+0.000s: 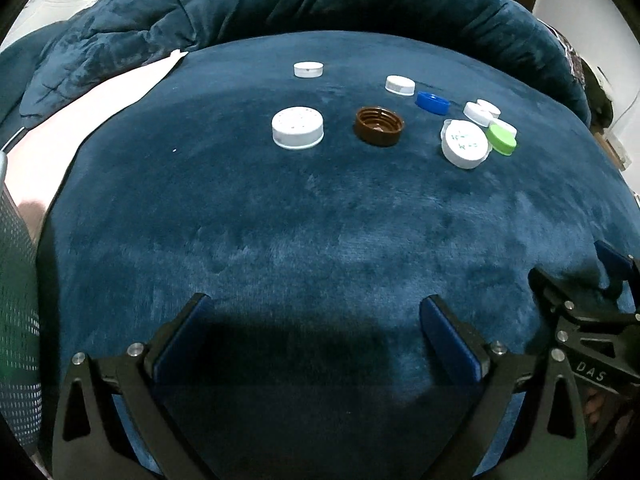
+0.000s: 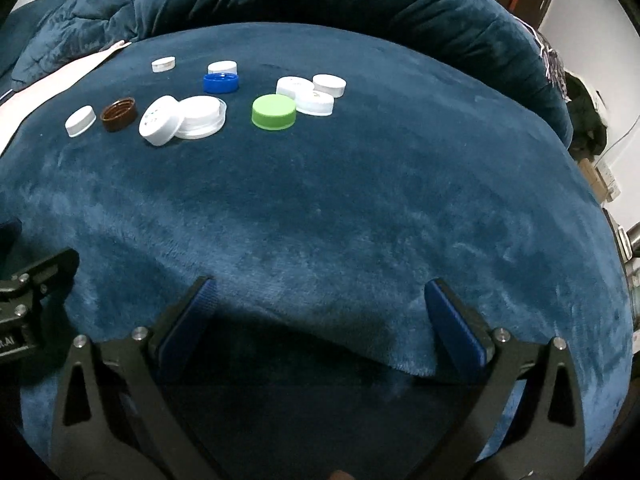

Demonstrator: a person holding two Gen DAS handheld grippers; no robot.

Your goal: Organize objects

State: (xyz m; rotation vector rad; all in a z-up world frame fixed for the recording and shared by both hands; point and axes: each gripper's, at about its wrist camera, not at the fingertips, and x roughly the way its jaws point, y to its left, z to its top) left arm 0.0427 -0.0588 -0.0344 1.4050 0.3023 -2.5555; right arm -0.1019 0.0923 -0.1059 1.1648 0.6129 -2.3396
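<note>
Several bottle caps lie on a dark blue plush surface [image 1: 320,220]. In the left wrist view a white cap [image 1: 297,127], an upturned brown cap [image 1: 379,126], a blue cap [image 1: 433,102], a green cap [image 1: 501,139] and a tilted white lid [image 1: 465,144] sit far ahead. In the right wrist view the green cap [image 2: 274,111], blue cap [image 2: 221,82] and brown cap [image 2: 119,114] show at upper left. My left gripper [image 1: 316,336] and right gripper [image 2: 320,320] are both open, empty and well short of the caps.
A rumpled dark blue blanket [image 1: 280,4] is heaped behind the caps. A pale sheet [image 1: 80,116] shows at the left. A mesh object [image 1: 16,320] stands at the far left edge. The right gripper's body [image 1: 588,340] is at the left view's right edge.
</note>
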